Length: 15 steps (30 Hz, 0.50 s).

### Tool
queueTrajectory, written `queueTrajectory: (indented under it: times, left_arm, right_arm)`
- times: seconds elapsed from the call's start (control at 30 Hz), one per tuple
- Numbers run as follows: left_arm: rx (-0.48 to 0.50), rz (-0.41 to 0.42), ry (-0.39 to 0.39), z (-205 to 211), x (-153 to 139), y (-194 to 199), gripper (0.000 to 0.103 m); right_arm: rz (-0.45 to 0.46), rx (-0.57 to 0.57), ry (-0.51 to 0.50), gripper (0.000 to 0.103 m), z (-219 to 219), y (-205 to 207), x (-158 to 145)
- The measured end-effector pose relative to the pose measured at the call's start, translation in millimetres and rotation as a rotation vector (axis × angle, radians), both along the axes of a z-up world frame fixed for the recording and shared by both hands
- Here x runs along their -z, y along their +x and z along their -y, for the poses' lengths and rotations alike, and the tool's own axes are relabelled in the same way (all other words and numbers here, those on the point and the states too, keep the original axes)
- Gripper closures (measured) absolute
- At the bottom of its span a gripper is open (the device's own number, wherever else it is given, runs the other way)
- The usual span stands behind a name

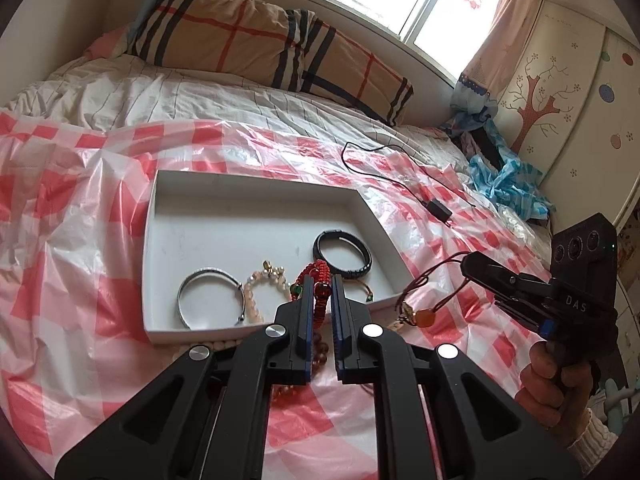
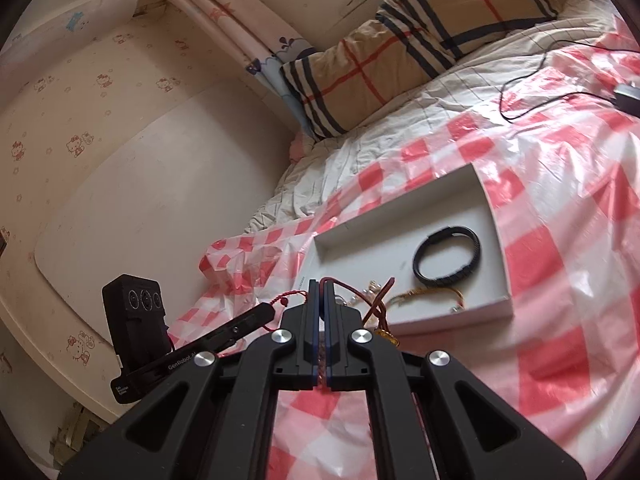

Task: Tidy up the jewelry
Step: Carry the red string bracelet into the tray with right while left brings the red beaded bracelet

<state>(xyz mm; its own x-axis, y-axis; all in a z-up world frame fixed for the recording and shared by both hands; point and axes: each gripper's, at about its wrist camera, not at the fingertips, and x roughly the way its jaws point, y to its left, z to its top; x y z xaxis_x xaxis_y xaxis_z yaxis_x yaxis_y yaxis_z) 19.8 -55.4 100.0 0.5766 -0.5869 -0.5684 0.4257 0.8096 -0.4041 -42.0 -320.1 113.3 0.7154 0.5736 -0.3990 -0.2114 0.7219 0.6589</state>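
A white tray (image 1: 168,216) lies on the red-checked plastic sheet. In it are a silver bangle (image 1: 208,294), a pale bead bracelet (image 1: 256,300), a black band (image 1: 342,256) and a thin gold-brown cord bracelet (image 2: 432,294). My left gripper (image 1: 322,286) is shut on a red braided bracelet (image 1: 316,276) with a dark red bead, over the tray's near edge. My right gripper (image 2: 321,285) is shut on a dark red cord necklace (image 1: 436,280) with an amber pendant (image 1: 426,316), held just right of the tray. The black band also shows in the right wrist view (image 2: 448,256).
Brown bead strands (image 1: 320,350) lie on the sheet under my left gripper. A black cable and charger (image 1: 438,208) lie beyond the tray. Plaid pillows (image 1: 256,36) sit at the bed head. Blue crumpled plastic (image 1: 508,184) is at the right, by a wardrobe (image 1: 568,92).
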Motion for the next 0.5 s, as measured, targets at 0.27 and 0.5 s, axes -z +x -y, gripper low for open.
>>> queueTrajectory:
  times: [0.27,0.5]
  left_arm:
    - [-0.029,0.031,0.011,7,-4,20,0.096]
    - [-0.096,0.001,0.123,22,15,48,0.084]
  right_arm:
    - [0.040,-0.048,-0.028,0.100,-27,49,-9]
    - [-0.115,0.068,-0.168,0.100,-21,81,23]
